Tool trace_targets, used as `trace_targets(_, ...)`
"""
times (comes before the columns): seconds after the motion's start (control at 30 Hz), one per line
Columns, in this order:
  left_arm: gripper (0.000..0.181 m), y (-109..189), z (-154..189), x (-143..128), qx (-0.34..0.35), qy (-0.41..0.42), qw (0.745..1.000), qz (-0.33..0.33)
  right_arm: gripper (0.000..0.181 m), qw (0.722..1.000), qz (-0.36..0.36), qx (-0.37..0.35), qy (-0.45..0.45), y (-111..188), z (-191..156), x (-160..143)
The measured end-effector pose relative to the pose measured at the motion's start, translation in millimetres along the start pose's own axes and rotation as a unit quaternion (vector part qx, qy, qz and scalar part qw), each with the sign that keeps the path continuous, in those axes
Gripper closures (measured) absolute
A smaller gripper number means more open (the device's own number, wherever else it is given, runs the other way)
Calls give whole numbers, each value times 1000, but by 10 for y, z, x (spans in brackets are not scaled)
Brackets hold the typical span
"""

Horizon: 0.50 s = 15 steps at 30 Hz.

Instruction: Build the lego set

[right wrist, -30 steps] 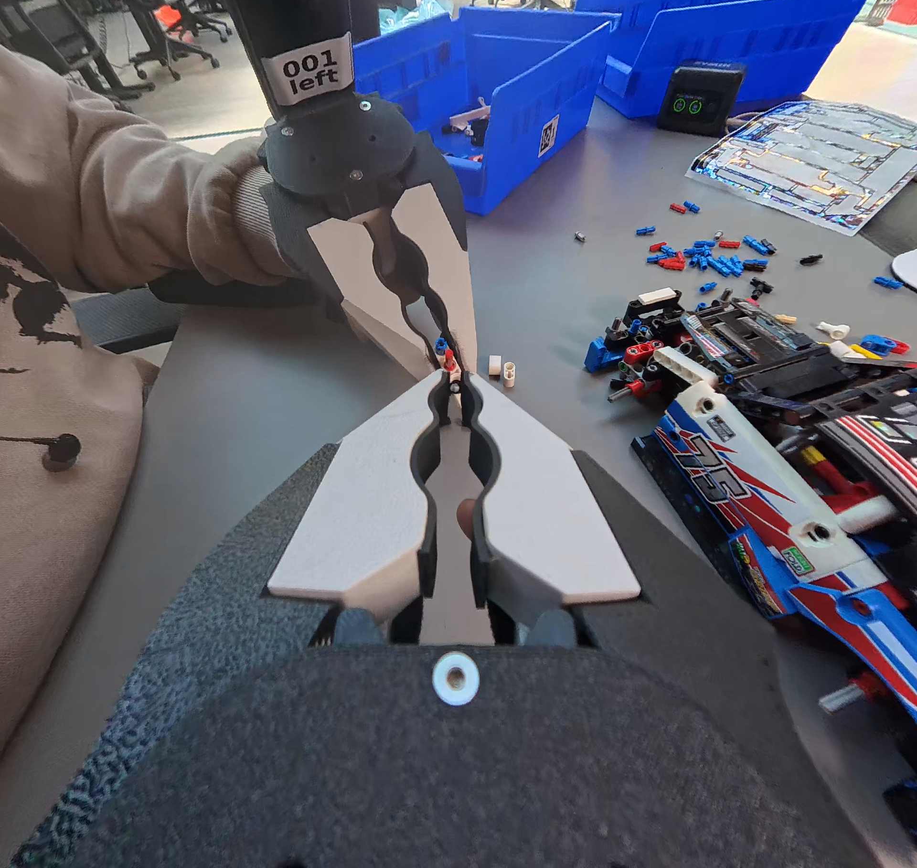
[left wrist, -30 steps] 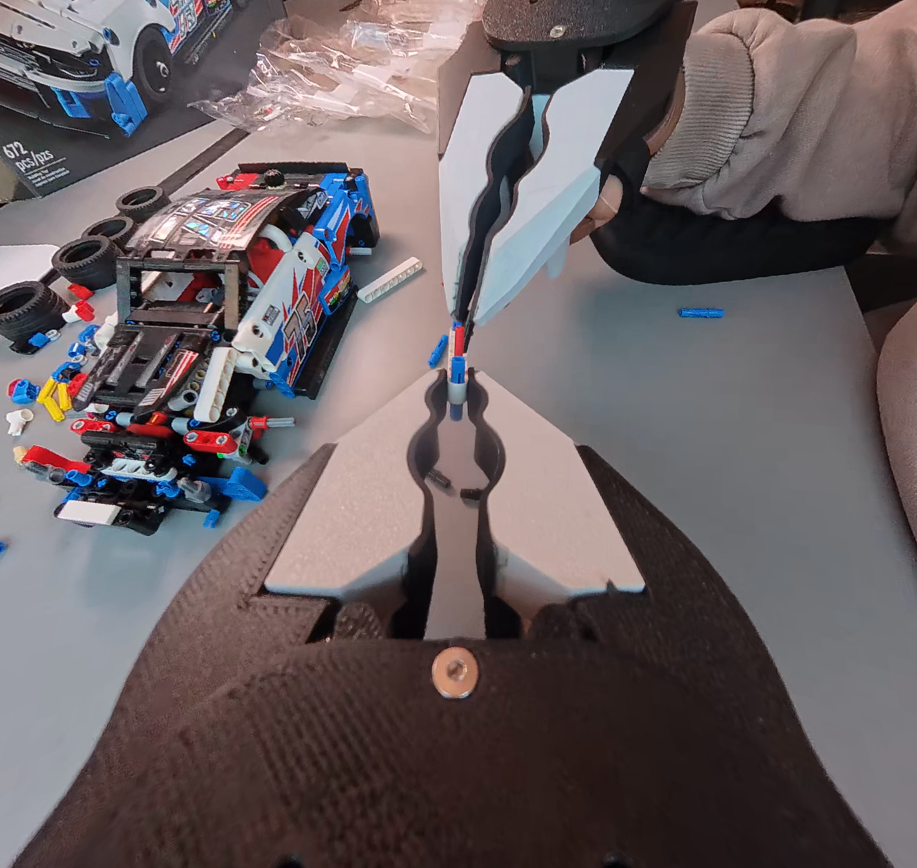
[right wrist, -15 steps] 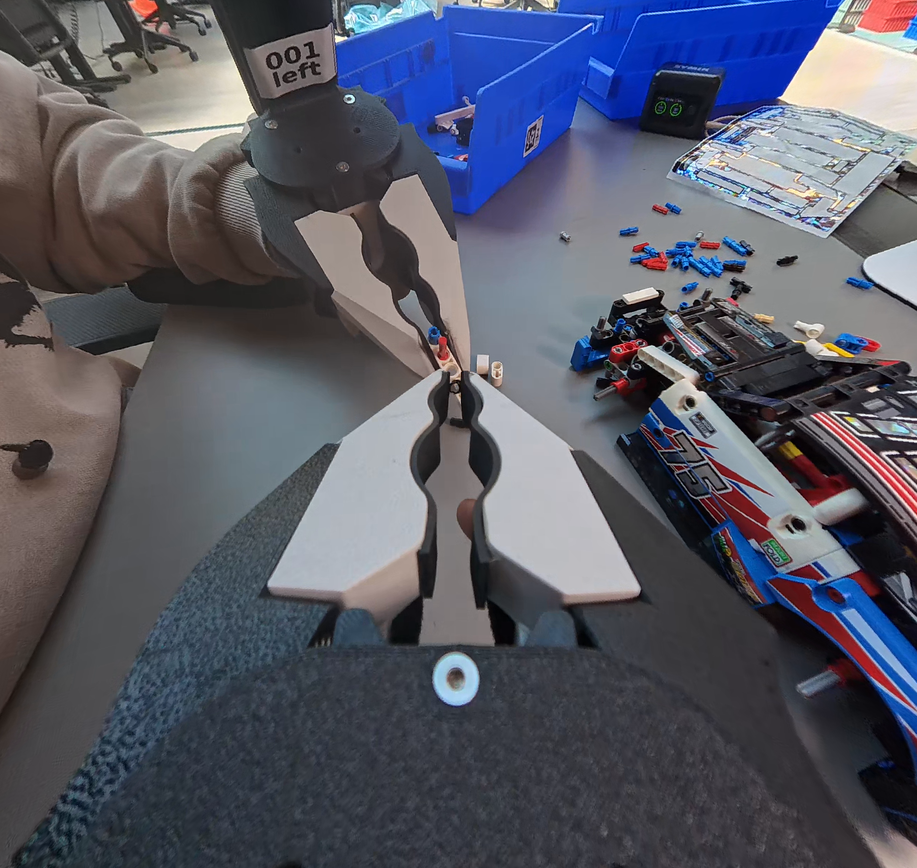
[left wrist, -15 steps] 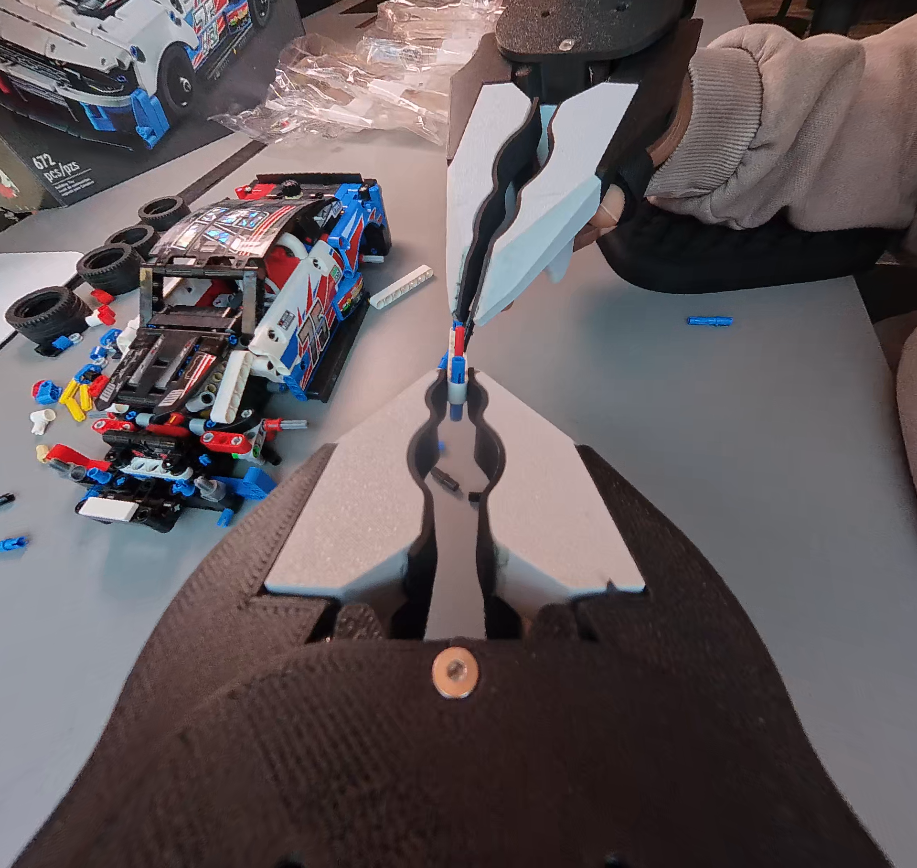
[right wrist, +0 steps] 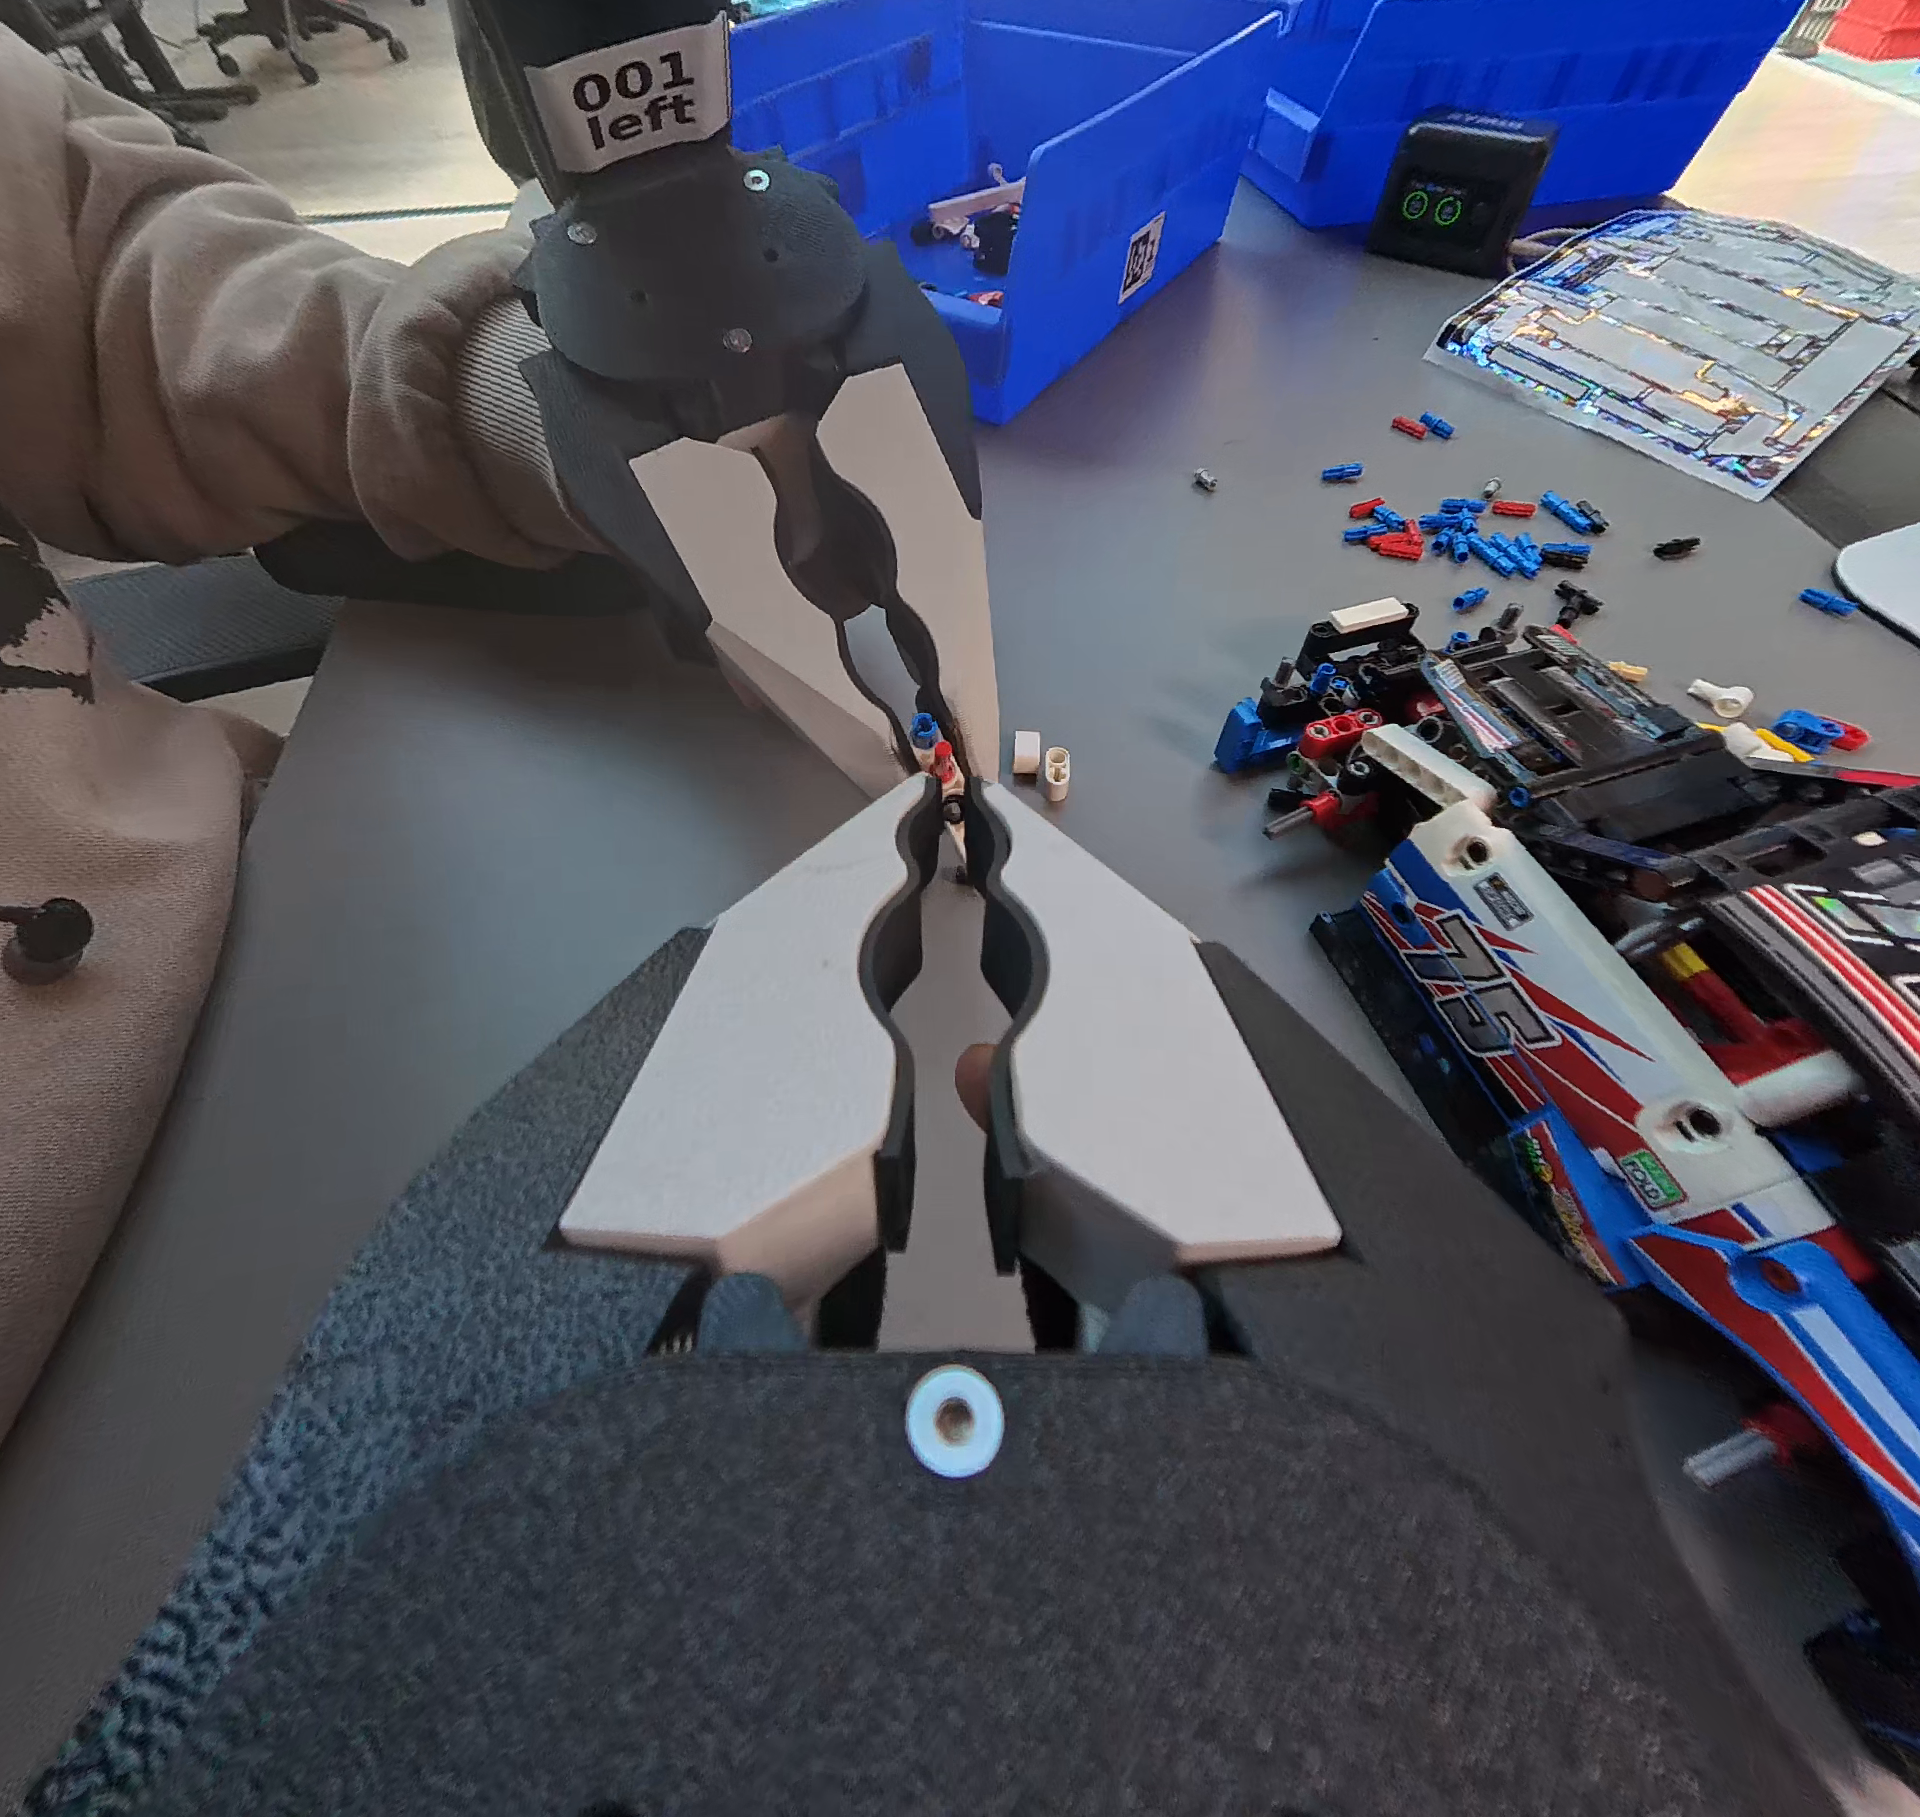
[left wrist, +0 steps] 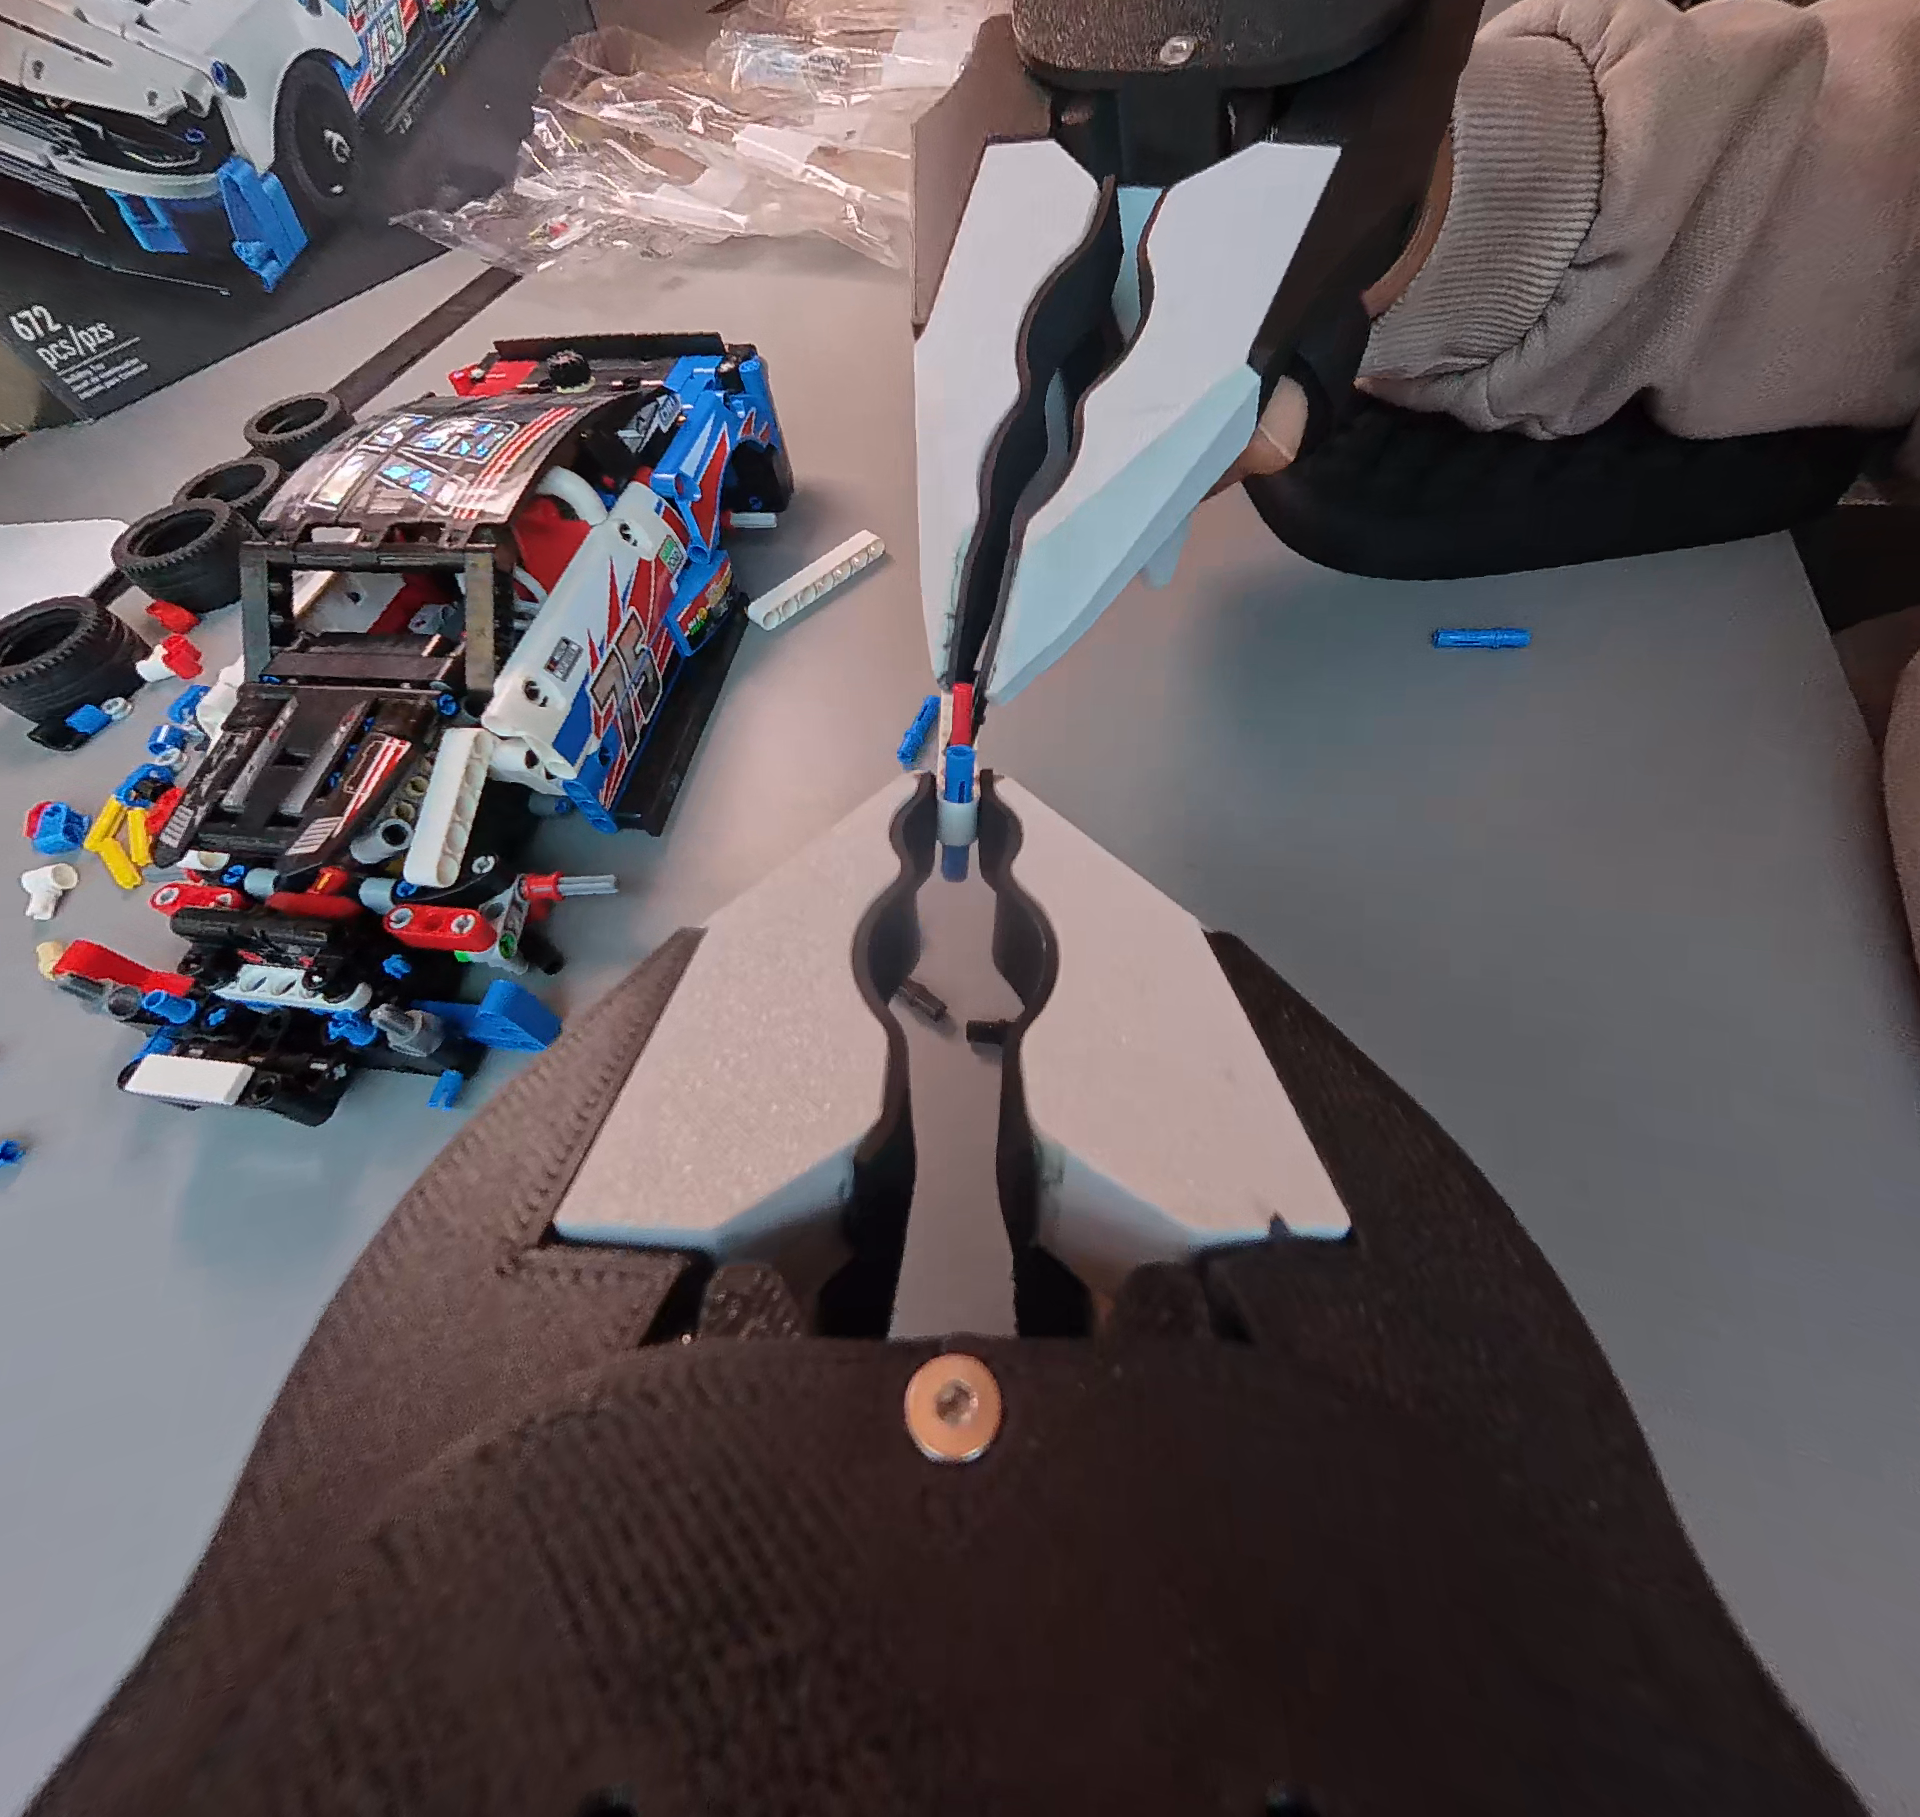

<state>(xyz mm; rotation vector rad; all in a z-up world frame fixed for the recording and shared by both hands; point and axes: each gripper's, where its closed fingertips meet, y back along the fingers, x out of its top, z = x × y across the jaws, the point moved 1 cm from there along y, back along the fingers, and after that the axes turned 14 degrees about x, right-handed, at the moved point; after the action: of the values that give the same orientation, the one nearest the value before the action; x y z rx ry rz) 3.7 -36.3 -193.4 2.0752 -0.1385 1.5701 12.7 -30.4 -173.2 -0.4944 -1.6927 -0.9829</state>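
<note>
Jaws of both grippers, left gripper [left wrist: 956, 799] and right gripper [right wrist: 954, 799], pinch one small blue-red-grey pin assembly [left wrist: 957, 768]; left, the half-built blue-white racing car [left wrist: 488, 687] lacks its black rubber tyres [left wrist: 171, 549].

Your two grippers meet tip to tip over the bench [left wrist: 1455, 936]. The car model [left wrist: 468, 687] lies to your left gripper's [left wrist: 954, 811] left, tyres [left wrist: 177, 552] beyond it. Bins [right wrist: 1091, 157] stand behind the loose pins [right wrist: 1475, 531].

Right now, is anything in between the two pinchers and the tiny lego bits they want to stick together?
Nothing visible is. The left gripper is shut on a small grey and blue piece, the right gripper on a red pin, and the two parts meet tip to tip above the table.
</note>
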Motion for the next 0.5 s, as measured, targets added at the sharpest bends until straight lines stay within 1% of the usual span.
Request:
trace_targets(0.23,176,-33,35,-72,13,-44,999,-20,180,999,-44,-19,20,-38,-4,-69)
trace_targets(0.37,176,-27,80,-59,-18,-1,1000,-25,181,999,-46,-6,-16,-20,-1,-99)
trace_targets(0.4,177,-20,89,-5,-22,16,1000,-14,181,998,-67,7,-19,-42,-33,-165)
trace_targets(0.43,176,-24,110,-39,-30,18,999,-31,181,997,-70,13,-22,-51,-55,-180)
trace_targets(0.5,176,-22,126,-13,-36,35,998,-30,181,998,-66,14,-14,-26,-60,-157)
